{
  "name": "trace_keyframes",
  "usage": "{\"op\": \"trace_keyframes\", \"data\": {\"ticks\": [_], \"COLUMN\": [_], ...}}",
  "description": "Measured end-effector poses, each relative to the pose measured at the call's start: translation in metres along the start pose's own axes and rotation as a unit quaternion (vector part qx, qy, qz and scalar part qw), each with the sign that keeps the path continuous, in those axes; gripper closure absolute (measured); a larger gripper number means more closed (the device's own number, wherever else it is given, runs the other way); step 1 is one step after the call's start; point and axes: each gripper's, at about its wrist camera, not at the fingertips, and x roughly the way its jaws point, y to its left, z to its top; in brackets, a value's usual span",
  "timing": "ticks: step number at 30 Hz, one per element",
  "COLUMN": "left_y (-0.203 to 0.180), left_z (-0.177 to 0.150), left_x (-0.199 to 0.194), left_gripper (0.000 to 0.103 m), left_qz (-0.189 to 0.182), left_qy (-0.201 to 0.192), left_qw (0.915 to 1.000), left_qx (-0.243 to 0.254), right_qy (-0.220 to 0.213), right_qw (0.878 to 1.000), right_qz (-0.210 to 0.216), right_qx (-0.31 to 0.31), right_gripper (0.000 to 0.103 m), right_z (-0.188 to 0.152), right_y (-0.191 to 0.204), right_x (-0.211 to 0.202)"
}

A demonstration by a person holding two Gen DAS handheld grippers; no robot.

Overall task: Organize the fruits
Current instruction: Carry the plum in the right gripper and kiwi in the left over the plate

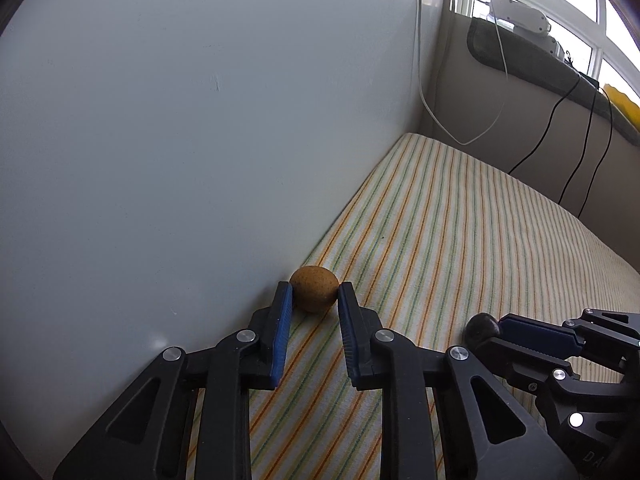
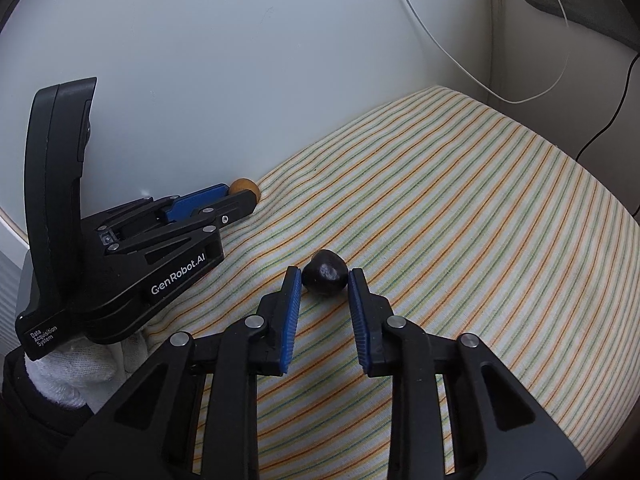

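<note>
A brown round fruit point(image 1: 314, 288) lies on the striped cloth point(image 1: 460, 232) against the white wall. My left gripper point(image 1: 314, 294) is around it, fingertips at both its sides, jaws open with small gaps. The brown fruit shows in the right wrist view point(image 2: 245, 187) too, at the left gripper's tips point(image 2: 244, 196). A dark, near-black fruit point(image 2: 325, 274) lies on the cloth point(image 2: 460, 208). My right gripper point(image 2: 324, 280) is open with its tips on either side of it, not pinching. The dark fruit point(image 1: 482, 327) and right gripper point(image 1: 490, 334) show at lower right in the left wrist view.
A white wall point(image 1: 200, 120) runs along the cloth's left edge. A white cable point(image 1: 460, 136) and black cables point(image 1: 568, 184) hang at the far end. A grey padded ledge point(image 1: 532, 60) with a white device point(image 1: 520, 16) sits by the window.
</note>
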Motion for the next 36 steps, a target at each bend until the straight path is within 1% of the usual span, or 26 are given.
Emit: {"op": "trace_keyframes", "data": {"ticks": [8,14,17,20,27,34,36], "left_y": [-0.001,-0.008,-0.011,-0.018,-0.053,-0.097,-0.111], "left_z": [-0.003,-0.009,-0.012,-0.016,-0.025,-0.032,-0.037], "left_x": [-0.013,-0.027,-0.037,-0.051,-0.080,-0.100,-0.106], "left_gripper": [0.082,0.082,0.082,0.082,0.082,0.082,0.082], "left_qz": [-0.016,-0.043,-0.070,-0.089,-0.148,-0.205,-0.223], "left_qy": [-0.013,-0.020,-0.020,-0.027,-0.037,-0.038,-0.034], "left_qw": [0.9998,0.9988,0.9973,0.9956,0.9875,0.9758,0.9711], "left_qx": [0.005,0.010,0.008,0.016,0.041,0.066,0.077], "right_qy": [-0.016,-0.025,-0.032,-0.045,-0.073,-0.105,-0.114], "right_qw": [1.000,1.000,0.999,0.999,0.996,0.990,0.988], "right_qz": [0.000,-0.002,-0.004,-0.011,-0.032,-0.064,-0.075], "right_qx": [0.004,0.018,0.023,0.023,0.036,0.067,0.076], "right_gripper": [0.079,0.079,0.079,0.079,0.079,0.079,0.079], "right_z": [-0.006,-0.010,-0.017,-0.024,-0.040,-0.070,-0.079], "right_y": [-0.001,-0.009,-0.012,-0.013,-0.017,-0.032,-0.038], "right_x": [-0.019,-0.031,-0.047,-0.067,-0.115,-0.170,-0.185]}}
